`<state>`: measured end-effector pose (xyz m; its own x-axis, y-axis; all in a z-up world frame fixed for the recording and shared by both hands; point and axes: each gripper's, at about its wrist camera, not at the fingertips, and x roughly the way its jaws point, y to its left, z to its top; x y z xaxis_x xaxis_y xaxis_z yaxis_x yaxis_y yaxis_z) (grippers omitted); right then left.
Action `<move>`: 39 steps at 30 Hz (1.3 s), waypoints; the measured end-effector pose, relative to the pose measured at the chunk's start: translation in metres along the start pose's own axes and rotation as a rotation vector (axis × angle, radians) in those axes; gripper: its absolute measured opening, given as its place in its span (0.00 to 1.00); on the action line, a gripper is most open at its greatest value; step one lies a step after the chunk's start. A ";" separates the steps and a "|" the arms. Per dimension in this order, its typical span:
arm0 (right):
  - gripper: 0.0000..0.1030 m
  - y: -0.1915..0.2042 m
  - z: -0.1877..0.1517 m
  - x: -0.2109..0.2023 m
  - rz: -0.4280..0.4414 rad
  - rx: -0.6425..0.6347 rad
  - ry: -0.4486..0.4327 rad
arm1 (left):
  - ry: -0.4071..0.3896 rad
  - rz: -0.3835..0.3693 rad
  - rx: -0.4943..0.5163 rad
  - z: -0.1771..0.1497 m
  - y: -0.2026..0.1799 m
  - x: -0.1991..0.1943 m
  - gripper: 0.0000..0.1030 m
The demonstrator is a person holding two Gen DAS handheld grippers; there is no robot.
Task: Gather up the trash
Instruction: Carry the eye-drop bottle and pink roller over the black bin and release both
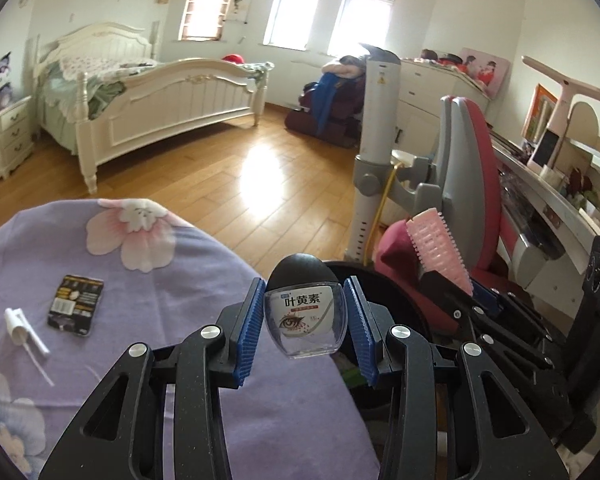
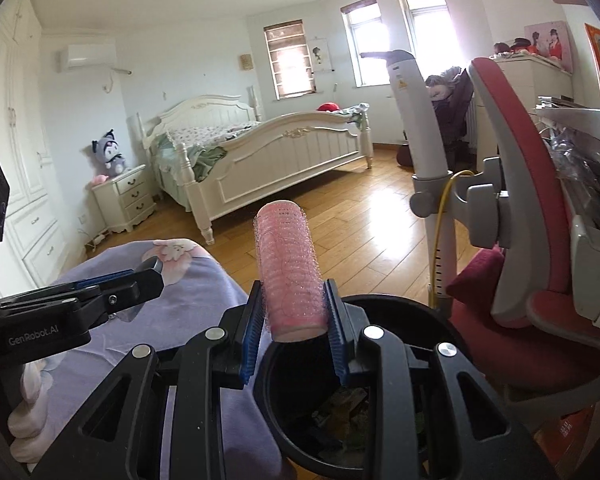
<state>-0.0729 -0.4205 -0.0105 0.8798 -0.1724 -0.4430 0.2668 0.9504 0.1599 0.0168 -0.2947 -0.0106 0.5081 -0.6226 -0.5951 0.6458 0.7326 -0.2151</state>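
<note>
The right gripper point(image 2: 294, 324) clamps a pink hair roller point(image 2: 290, 272) upright between its blue pads point(image 2: 249, 340), directly above a black trash bin point(image 2: 452, 320) holding scraps. The left gripper point(image 2: 152, 270) reaches in from the left over a lilac floral cloth point(image 2: 196, 304).

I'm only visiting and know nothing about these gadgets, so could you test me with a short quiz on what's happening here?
1. True or false: the left gripper holds a small eye drop bottle with a black cap.
2. What does the right gripper hold? A) a pink hair roller B) a toothbrush C) a spoon
3. Fill in: the black bin stands beside a surface covered in ____ flowered cloth.

Key
1. True; the blue pads clamp it on both sides.
2. A; the pink hair roller is held upright over the bin.
3. Purple; a dark package card and a white spray nozzle lie on it.
</note>
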 end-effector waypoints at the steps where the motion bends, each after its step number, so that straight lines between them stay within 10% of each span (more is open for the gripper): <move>1: 0.29 -0.007 -0.002 0.000 -0.015 0.002 -0.001 | 0.008 -0.007 0.005 -0.001 -0.006 0.004 0.40; 35: 0.37 -0.062 -0.035 0.008 -0.197 -0.016 0.108 | 0.112 -0.037 0.126 0.002 -0.057 0.068 0.41; 39: 0.56 -0.061 -0.036 0.004 -0.195 -0.030 0.106 | 0.075 0.001 0.128 0.003 -0.054 0.056 0.69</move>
<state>-0.0999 -0.4702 -0.0533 0.7661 -0.3273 -0.5532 0.4149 0.9091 0.0367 0.0118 -0.3698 -0.0297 0.4681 -0.5959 -0.6526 0.7151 0.6893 -0.1165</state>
